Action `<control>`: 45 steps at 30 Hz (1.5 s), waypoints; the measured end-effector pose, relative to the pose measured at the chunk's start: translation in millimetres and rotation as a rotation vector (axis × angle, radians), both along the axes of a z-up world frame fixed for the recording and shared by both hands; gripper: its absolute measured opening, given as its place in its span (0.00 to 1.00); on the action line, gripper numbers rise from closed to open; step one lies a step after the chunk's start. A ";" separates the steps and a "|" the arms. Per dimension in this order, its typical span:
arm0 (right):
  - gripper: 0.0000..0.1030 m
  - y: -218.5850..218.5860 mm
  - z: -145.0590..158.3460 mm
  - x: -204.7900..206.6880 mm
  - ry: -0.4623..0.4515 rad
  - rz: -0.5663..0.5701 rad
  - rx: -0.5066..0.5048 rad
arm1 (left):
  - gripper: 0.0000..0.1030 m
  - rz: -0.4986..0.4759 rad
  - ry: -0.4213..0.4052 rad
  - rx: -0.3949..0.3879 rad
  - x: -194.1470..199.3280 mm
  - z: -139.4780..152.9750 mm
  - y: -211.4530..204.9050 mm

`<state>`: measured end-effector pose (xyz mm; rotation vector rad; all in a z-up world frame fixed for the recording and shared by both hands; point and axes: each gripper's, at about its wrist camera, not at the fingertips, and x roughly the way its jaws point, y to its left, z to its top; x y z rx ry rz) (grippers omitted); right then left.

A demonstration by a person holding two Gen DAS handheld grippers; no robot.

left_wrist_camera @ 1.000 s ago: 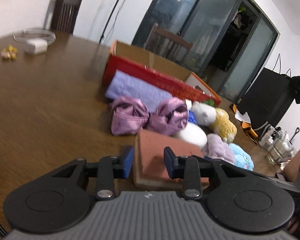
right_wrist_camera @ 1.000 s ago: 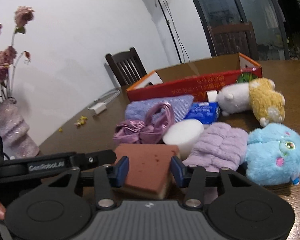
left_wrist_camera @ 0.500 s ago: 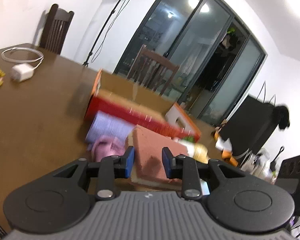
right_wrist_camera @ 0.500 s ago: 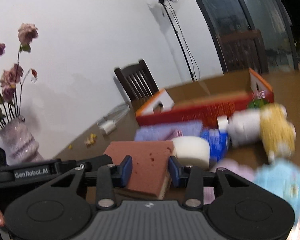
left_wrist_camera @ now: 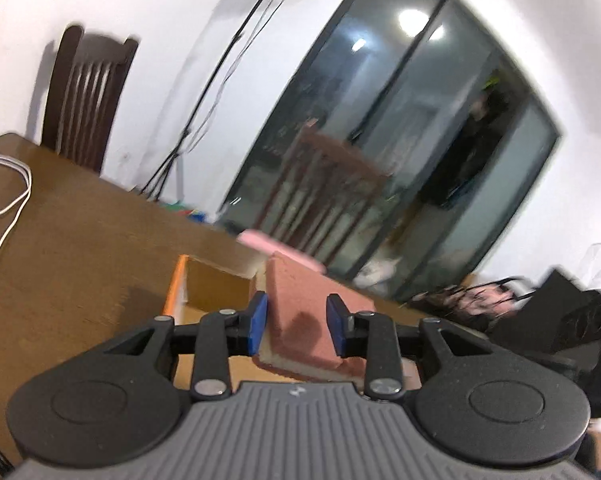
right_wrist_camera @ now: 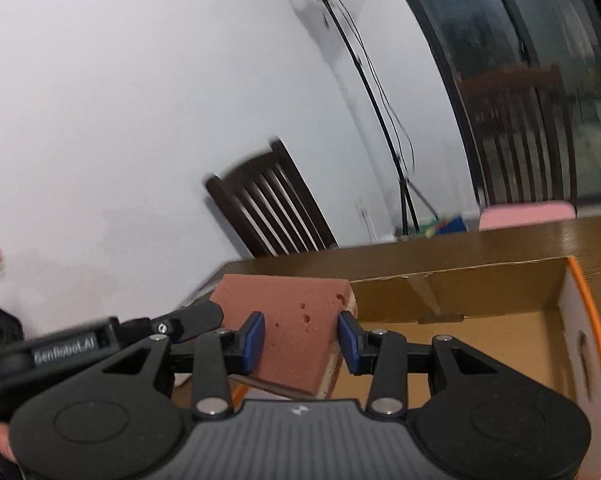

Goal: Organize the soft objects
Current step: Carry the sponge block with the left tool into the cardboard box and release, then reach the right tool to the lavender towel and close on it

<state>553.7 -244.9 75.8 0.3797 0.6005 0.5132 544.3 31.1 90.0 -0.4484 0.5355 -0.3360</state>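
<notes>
A reddish-brown sponge block (left_wrist_camera: 300, 316) with a pale underside is held between both grippers. My left gripper (left_wrist_camera: 296, 324) is shut on one end of it. My right gripper (right_wrist_camera: 300, 342) is shut on the other end of the sponge (right_wrist_camera: 296, 320). The sponge hangs above the open cardboard box (right_wrist_camera: 500, 328), whose orange rim and brown inside show below. The box (left_wrist_camera: 204, 284) also shows under the sponge in the left wrist view. The left gripper's body (right_wrist_camera: 112, 340) shows at the left of the right wrist view. The other soft objects are out of view.
The box stands on a brown wooden table (left_wrist_camera: 80, 240). A white cable (left_wrist_camera: 8, 200) lies at the table's left. Dark wooden chairs (right_wrist_camera: 268, 208) stand behind the table, one with a pink cushion (right_wrist_camera: 524, 216). A light stand (right_wrist_camera: 380, 100) and glass doors (left_wrist_camera: 380, 140) are behind.
Both grippers lifted the sponge off the table and carried it forward over the open box. The pile of soft objects dropped out of view.
</notes>
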 end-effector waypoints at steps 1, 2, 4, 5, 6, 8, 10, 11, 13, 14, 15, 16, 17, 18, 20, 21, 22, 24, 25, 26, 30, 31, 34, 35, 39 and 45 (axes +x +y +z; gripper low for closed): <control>0.38 0.0 -7.0 20.4 0.033 0.000 0.003 | 0.31 0.001 0.052 0.014 24.1 -8.3 -1.9; 0.38 0.5 -15.1 40.3 0.066 -0.004 -0.005 | 0.31 0.004 0.095 0.015 42.5 -16.2 -0.6; 0.35 2.9 -33.2 74.1 0.122 -0.016 -0.013 | 0.30 0.036 0.170 0.048 76.9 -30.8 -5.0; 0.33 5.2 -43.1 88.3 0.151 -0.012 -0.017 | 0.31 0.050 0.184 0.063 88.1 -36.9 -5.9; 0.33 7.0 -52.9 100.5 0.175 -0.019 -0.022 | 0.31 0.049 0.191 0.088 98.0 -41.4 -9.3; 0.33 14.9 -70.9 113.1 0.220 -0.020 -0.061 | 0.33 0.063 0.226 0.140 112.0 -46.7 -14.8; 0.32 22.5 -80.5 120.4 0.241 -0.004 -0.084 | 0.38 0.049 0.233 0.143 116.4 -46.3 -16.3; 0.32 25.7 -82.1 120.6 0.241 0.003 -0.094 | 0.41 0.051 0.226 0.138 115.9 -46.5 -15.3; 0.32 28.9 -78.8 119.2 0.217 -0.006 -0.111 | 0.45 0.059 0.209 0.145 112.4 -45.1 -13.6; 0.33 28.9 -75.8 116.7 0.199 -0.012 -0.124 | 0.45 0.061 0.200 0.151 109.8 -43.5 -12.6; 0.33 28.5 -72.9 114.4 0.188 -0.018 -0.136 | 0.45 0.065 0.192 0.158 101.6 -41.0 -7.6; 0.33 26.8 -68.9 112.1 0.181 -0.021 -0.140 | 0.45 0.076 0.187 0.166 96.4 -36.4 -6.0; 0.33 24.0 -63.0 107.5 0.174 -0.022 -0.133 | 0.45 0.081 0.179 0.172 89.0 -30.8 -3.9; 0.33 19.9 -56.2 101.0 0.164 -0.023 -0.129 | 0.45 0.083 0.172 0.175 80.6 -24.4 -1.6; 0.33 10.9 -37.7 83.0 0.133 -0.024 -0.140 | 0.45 0.083 0.150 0.191 61.9 -9.3 1.5; 0.33 5.2 -26.8 73.5 0.113 -0.024 -0.148 | 0.49 0.083 0.131 0.206 51.8 -0.1 3.3; 0.34 -0.3 -14.9 61.9 0.091 -0.028 -0.156 | 0.54 0.084 0.105 0.228 37.9 9.7 4.7; 0.39 -15.0 8.7 36.9 0.039 -0.037 -0.171 | 0.63 0.086 0.068 0.273 10.9 25.6 4.6; 0.45 -22.8 18.7 24.9 0.018 -0.041 -0.178 | 0.70 0.085 0.049 0.292 -4.2 33.8 6.0; 0.48 -29.9 29.4 9.7 -0.004 -0.045 -0.185 | 0.73 0.080 0.027 0.302 -22.0 41.6 8.4; 0.67 -56.0 57.8 -58.8 -0.090 -0.068 -0.223 | 0.85 0.115 -0.074 0.326 -99.3 62.1 14.1; 0.68 -59.6 61.5 -77.5 -0.113 -0.069 -0.246 | 0.88 0.116 -0.093 0.331 -114.8 64.7 13.9; 0.73 -66.3 65.5 -127.3 -0.173 -0.078 -0.306 | 0.93 0.112 -0.146 0.337 -163.8 71.4 10.4; 0.74 -66.8 65.9 -140.6 -0.192 -0.080 -0.319 | 0.94 0.112 -0.163 0.339 -178.2 71.8 9.6; 0.81 -66.5 59.2 -196.4 -0.274 -0.100 -0.353 | 1.00 0.161 -0.271 0.325 -240.3 65.4 3.1; 0.96 -67.8 28.9 -274.6 -0.354 -0.149 -0.327 | 1.00 0.186 -0.310 0.316 -311.3 33.4 -7.3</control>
